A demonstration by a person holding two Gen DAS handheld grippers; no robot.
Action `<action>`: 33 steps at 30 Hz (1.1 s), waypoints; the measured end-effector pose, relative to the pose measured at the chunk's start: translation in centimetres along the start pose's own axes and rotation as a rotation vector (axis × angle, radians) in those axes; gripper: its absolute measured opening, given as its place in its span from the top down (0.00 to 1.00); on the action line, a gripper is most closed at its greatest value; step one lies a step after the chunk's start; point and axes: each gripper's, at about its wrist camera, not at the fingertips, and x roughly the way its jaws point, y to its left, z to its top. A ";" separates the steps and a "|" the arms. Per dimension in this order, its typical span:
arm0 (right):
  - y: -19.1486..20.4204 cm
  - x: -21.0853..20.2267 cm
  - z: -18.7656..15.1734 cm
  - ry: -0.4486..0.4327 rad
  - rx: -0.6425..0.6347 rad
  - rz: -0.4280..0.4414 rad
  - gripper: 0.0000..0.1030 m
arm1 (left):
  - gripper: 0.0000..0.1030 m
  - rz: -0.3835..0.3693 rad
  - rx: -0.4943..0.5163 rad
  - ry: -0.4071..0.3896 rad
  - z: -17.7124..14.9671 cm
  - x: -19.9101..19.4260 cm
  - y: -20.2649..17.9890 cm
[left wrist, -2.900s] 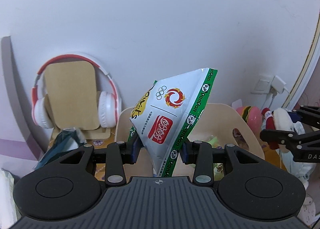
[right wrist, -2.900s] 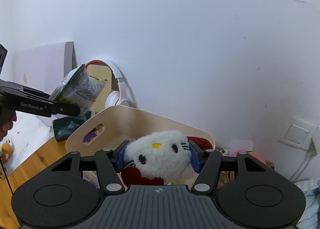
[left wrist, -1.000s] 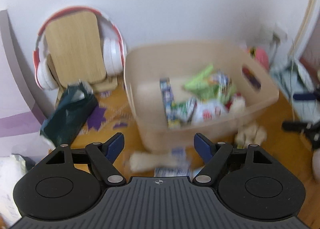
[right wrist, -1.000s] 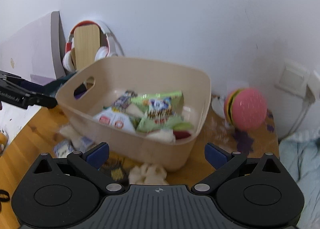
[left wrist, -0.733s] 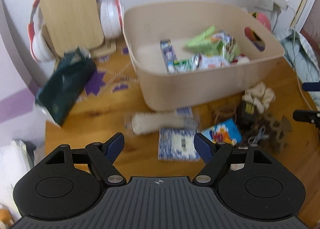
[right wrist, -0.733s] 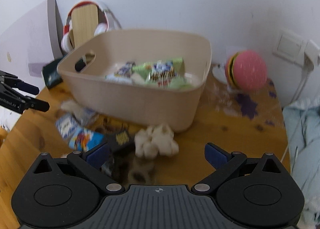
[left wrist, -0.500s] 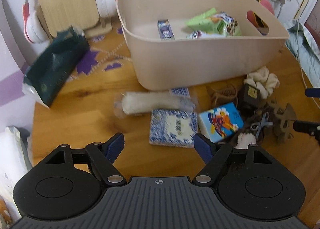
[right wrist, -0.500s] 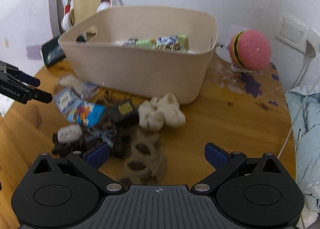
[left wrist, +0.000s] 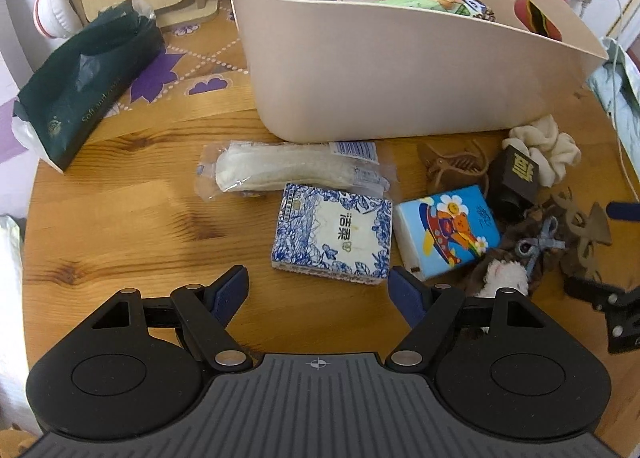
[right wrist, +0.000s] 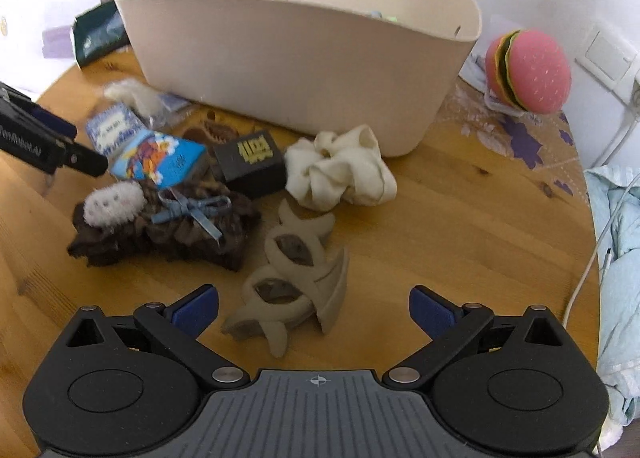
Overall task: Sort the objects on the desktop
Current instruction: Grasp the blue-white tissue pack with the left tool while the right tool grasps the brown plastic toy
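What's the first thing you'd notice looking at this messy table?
The big beige bin at the back of the table, with snack packets peeking over its rim. Right of it sits a pink burger toy. In front lies a jumble: a cartoon tissue pack, a white scrunchie and a beige hair claw.

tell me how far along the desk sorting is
Done: snack packets already lie in the beige bin. In hand: nothing; the left claw and right claw are open and empty. Left on the table: blue-patterned tissue pack, cartoon tissue pack, cream scrunchie, beige hair clip.
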 end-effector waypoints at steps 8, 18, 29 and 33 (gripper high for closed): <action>-0.7 1.6 -0.2 0.065 0.103 0.017 0.00 | 0.22 0.042 0.047 -0.014 0.8 1.4 -0.8; -0.8 1.7 -0.4 0.036 0.153 0.008 0.00 | 0.00 0.067 0.023 -0.016 1.2 2.4 -0.7; -0.7 1.9 -0.2 0.027 0.156 0.003 0.02 | 0.02 0.080 0.006 0.013 1.5 2.3 -1.0; -0.5 1.2 -0.5 -0.003 0.149 0.002 0.20 | 0.37 0.058 0.065 -0.061 1.0 1.2 -1.9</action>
